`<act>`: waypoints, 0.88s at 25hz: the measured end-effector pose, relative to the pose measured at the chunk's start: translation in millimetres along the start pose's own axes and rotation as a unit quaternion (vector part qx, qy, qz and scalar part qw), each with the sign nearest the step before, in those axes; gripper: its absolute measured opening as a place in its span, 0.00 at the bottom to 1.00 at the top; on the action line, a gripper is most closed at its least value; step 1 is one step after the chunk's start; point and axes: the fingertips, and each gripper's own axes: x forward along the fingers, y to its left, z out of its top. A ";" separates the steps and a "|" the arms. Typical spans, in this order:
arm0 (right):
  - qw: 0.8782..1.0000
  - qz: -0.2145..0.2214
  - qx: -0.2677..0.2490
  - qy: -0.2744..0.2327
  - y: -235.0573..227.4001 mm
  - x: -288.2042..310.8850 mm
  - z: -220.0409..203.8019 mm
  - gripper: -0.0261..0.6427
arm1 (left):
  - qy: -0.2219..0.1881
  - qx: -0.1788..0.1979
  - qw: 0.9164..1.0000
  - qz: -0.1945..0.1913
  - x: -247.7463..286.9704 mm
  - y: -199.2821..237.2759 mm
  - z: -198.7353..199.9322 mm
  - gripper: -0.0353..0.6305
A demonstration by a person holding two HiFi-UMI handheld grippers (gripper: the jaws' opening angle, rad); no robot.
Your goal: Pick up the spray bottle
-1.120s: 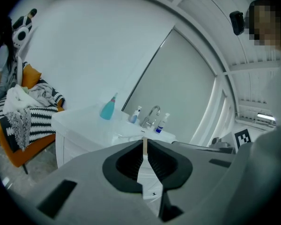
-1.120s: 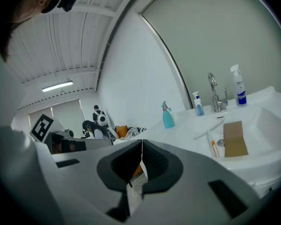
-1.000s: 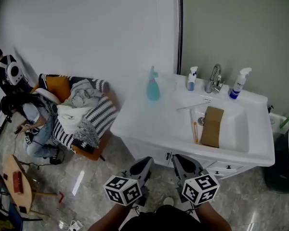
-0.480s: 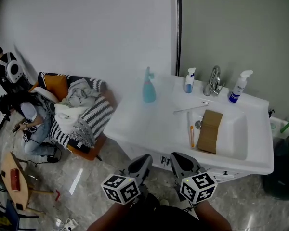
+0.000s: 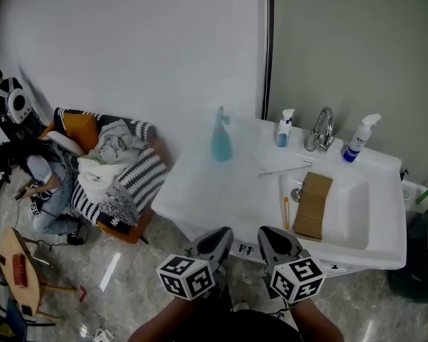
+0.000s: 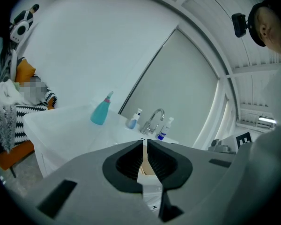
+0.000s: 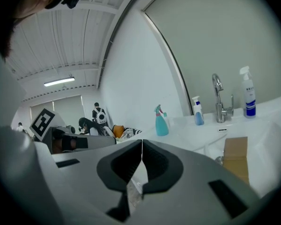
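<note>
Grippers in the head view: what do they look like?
The left gripper and right gripper are grey and rounded, with black pads inside. Behind each sits a white cube printed with black square markers.

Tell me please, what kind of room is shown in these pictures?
Probably a washroom or laundry corner: a white sink counter with a faucet, a teal spray bottle on it, and a chair piled with cloths beside it.

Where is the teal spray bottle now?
In the head view the teal spray bottle stands upright on the counter near the wall, left of the small blue bottle and faucet.
</note>
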 end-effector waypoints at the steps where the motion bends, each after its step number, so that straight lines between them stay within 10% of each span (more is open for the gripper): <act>1: 1.000 -0.001 0.001 -0.001 -2.5 5.4 3.3 0.05 | 0.001 0.004 1.000 -0.003 3.8 2.8 4.3 0.10; 22: 1.000 0.020 -0.006 0.003 -17.0 125.6 46.6 0.05 | 0.001 0.014 1.000 0.016 54.2 88.8 74.7 0.10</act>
